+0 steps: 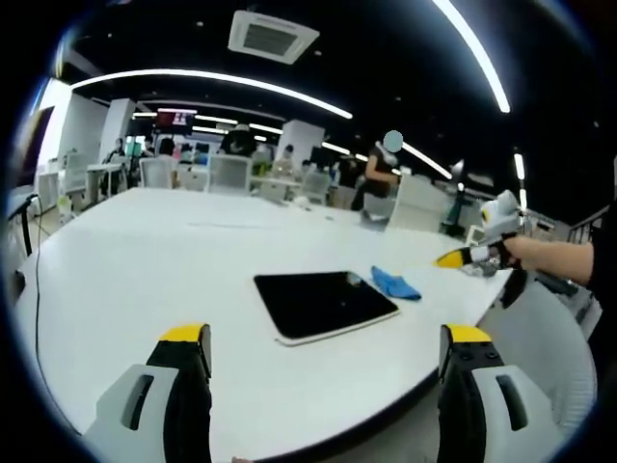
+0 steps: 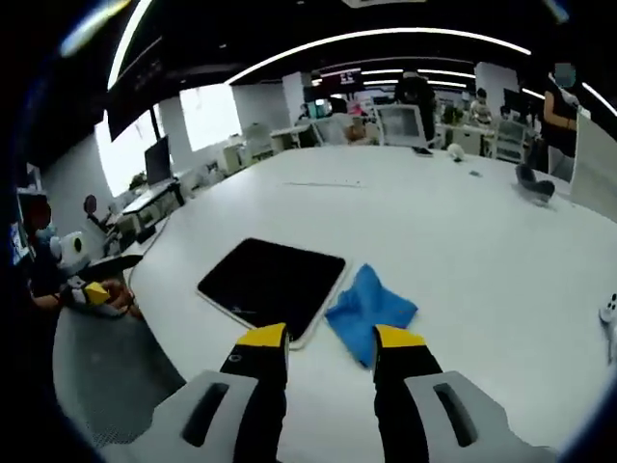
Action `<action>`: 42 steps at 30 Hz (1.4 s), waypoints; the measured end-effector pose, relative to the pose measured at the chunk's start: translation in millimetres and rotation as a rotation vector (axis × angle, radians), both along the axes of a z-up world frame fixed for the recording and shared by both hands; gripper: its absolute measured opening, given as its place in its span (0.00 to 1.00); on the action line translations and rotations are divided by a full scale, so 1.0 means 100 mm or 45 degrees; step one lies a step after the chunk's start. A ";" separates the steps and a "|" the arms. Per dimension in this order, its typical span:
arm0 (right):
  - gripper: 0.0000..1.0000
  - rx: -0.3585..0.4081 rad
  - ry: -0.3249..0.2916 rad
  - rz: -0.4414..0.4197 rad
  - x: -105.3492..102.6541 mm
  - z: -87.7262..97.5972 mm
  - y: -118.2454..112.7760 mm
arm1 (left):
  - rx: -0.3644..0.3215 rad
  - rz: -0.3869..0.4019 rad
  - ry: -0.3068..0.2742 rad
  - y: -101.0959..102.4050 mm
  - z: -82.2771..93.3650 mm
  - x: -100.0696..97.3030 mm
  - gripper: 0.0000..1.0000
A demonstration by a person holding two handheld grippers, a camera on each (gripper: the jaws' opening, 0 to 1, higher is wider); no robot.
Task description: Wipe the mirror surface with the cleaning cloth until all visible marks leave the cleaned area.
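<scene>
Both grippers parted above table [image 1: 145,270], right gripper [image 2: 331,342] over cloth [image 2: 370,307]

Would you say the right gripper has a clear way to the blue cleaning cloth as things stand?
Probably yes. The right gripper is open just short of the blue cleaning cloth, which lies on the white table beside the mirror, with nothing between them.

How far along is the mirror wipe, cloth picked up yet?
Nothing looks done yet. The blue cloth lies crumpled on the white table beside the mirror, not gripped. In hand: the right gripper is open, its jaws pointed at the cloth's near edge, seemingly going for it. The left gripper is open, back from the mirror. Left: grasp the cloth and wipe the whole surface; marks cannot be judged here.
</scene>
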State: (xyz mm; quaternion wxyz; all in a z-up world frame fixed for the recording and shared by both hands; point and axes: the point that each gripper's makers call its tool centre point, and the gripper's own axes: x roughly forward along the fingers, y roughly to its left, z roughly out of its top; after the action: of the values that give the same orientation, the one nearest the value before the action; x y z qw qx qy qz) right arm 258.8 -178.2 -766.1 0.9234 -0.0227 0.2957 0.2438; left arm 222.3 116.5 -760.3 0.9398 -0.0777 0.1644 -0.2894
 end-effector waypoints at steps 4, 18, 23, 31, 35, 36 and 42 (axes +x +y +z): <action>0.64 -0.075 -0.057 0.045 -0.21 -0.10 -0.01 | 0.022 0.013 -0.010 0.02 0.00 0.01 0.99; 0.98 0.083 -0.038 0.014 -0.49 -0.28 0.16 | 0.068 0.017 0.011 0.04 -0.05 0.00 0.99; 1.00 0.061 -0.016 0.037 -0.53 -0.36 0.16 | 0.111 0.025 0.047 0.06 -0.12 -0.02 0.99; 1.00 0.042 -0.075 0.030 -0.39 -0.37 0.04 | 0.119 -0.027 0.081 0.00 -0.16 -0.02 0.99; 1.00 0.004 -0.035 0.038 -0.39 -0.44 0.02 | 0.068 -0.018 0.049 -0.01 -0.10 0.00 0.99; 1.00 0.009 -0.037 0.037 -0.40 -0.43 0.03 | 0.062 -0.034 0.046 -0.03 -0.10 -0.01 0.99; 1.00 0.048 -0.076 0.080 -0.40 -0.37 0.12 | 0.061 -0.040 0.061 -0.03 -0.11 -0.03 0.99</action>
State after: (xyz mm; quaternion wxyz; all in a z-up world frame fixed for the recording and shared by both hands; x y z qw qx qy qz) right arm 219.0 -166.7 -802.9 0.9239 -0.0220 0.2626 0.2774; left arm 219.7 113.4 -771.4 0.9326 -0.0597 0.1948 -0.2980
